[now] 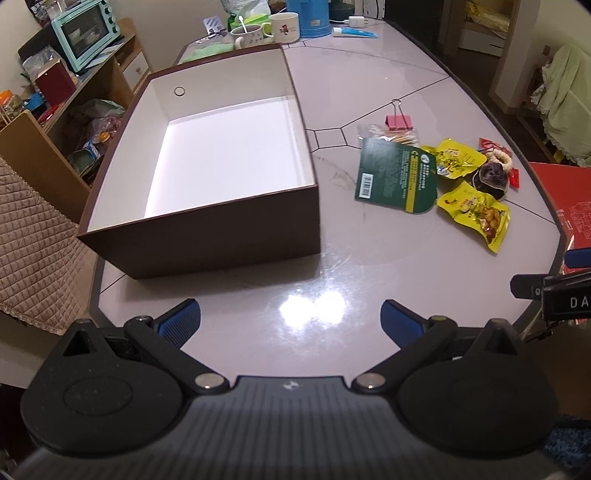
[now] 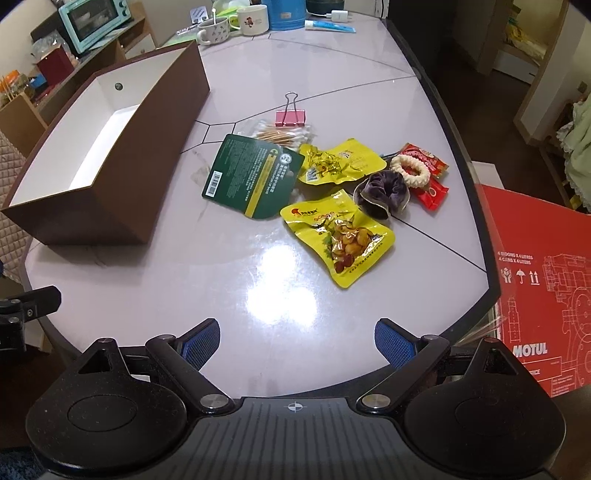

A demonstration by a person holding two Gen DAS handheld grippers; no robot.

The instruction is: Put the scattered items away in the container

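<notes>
A brown box (image 1: 221,229) (image 2: 92,214) with a white, empty inside stands on the left of the table. To its right lies a cluster: a green card pack (image 2: 251,177) (image 1: 395,177), two yellow snack pouches (image 2: 340,236) (image 2: 340,162), a bag of cotton swabs (image 2: 284,134), a pink binder clip (image 2: 290,116), a purple scrunchie (image 2: 380,194), a cream scrunchie (image 2: 410,171) and red sachets (image 2: 432,194). My left gripper (image 1: 290,321) is open over bare table in front of the box. My right gripper (image 2: 297,343) is open near the table's front edge, short of the pouches.
Mugs (image 1: 282,26), a blue jug (image 1: 308,16) and a tube (image 1: 354,33) stand at the table's far end. A red carton (image 2: 535,258) sits off the right edge. Shelves with a mint oven (image 1: 86,31) are at the left. A quilted chair (image 1: 33,236) is beside the box.
</notes>
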